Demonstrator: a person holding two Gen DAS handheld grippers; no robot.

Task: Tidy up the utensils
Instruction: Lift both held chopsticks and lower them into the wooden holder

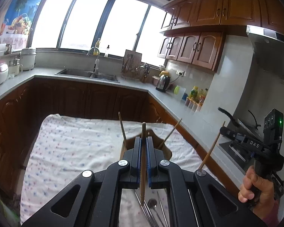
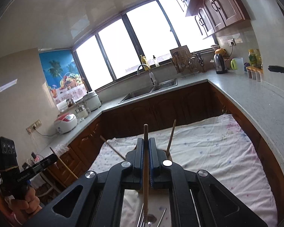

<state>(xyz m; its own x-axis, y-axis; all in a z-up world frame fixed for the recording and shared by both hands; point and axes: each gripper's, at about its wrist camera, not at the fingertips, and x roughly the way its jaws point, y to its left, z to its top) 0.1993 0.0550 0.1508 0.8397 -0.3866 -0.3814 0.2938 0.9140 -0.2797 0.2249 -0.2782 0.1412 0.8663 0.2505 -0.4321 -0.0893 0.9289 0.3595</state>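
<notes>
- Cloth-covered table in front of sink counter.
- Holder on table, chopsticks standing in it.
- Metal utensils lying on cloth, nearer than holder.

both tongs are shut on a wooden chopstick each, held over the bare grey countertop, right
Not quite. Each tongs, left and right, is shut on a wooden chopstick, but what lies below is a table covered with a white dotted cloth, not bare countertop. Both wrist views show it.
</notes>
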